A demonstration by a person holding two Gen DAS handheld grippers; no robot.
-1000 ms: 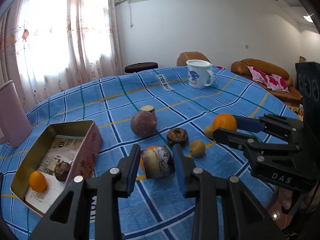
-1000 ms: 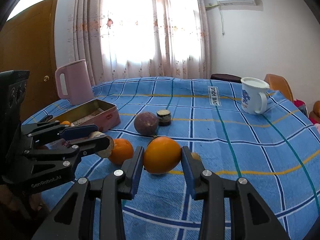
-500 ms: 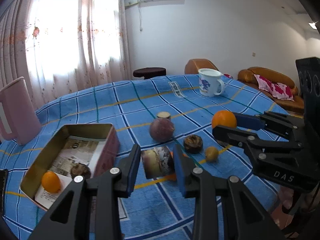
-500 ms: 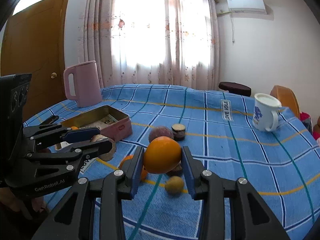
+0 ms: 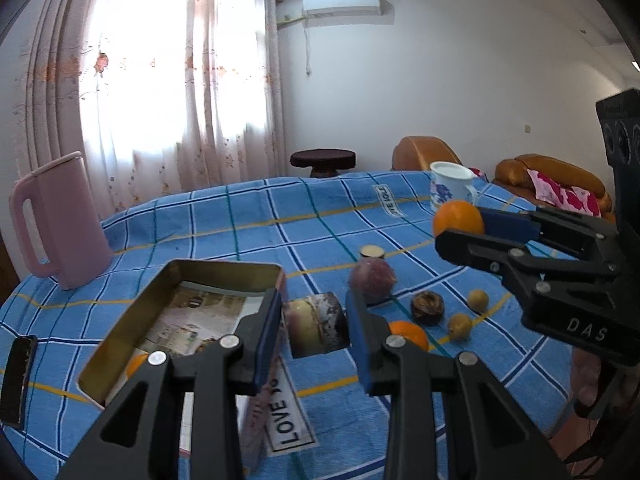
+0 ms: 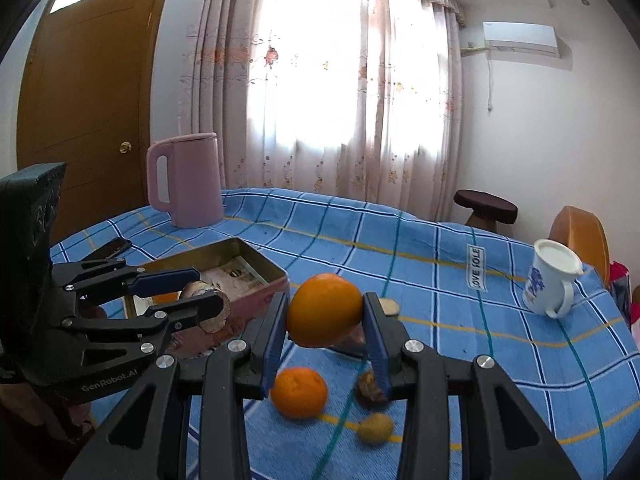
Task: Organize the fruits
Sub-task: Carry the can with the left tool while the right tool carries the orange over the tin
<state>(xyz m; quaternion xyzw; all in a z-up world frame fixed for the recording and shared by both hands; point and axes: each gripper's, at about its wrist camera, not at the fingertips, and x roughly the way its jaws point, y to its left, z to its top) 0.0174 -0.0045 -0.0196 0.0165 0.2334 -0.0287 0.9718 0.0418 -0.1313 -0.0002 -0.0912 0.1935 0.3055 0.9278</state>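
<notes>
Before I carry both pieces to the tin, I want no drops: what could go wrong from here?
1. The orange in the right claw is round and pinched only at its sides, so it could roll out.
2. The cut fruit in the left claw hangs beside the tin rim, which it may clip.
3. The claws are close and could collide.

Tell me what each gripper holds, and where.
Left gripper: brownish cut fruit piece, clamped across its sides. Right gripper: orange, pinched across its middle.
</notes>
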